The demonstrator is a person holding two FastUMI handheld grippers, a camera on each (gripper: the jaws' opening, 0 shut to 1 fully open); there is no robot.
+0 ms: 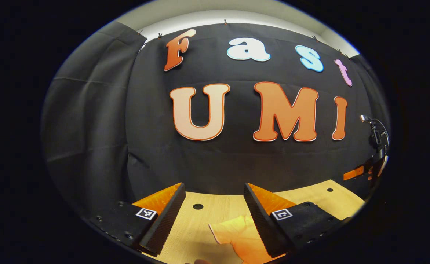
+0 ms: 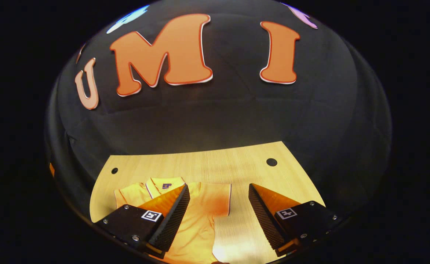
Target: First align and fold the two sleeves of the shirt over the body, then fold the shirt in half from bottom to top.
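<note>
My left gripper hangs above the wooden table, fingers spread wide, nothing held. One sleeve of the shirt lies flat below, running under the right-hand finger. My right gripper is likewise wide open and empty. There the shirt lies flat, collar toward the wall, mostly beneath the left-hand finger, its sleeve edge between the fingers.

Recording booth: walled in draped black cloth, floored by light wooden tabletop with round holes.
</note>
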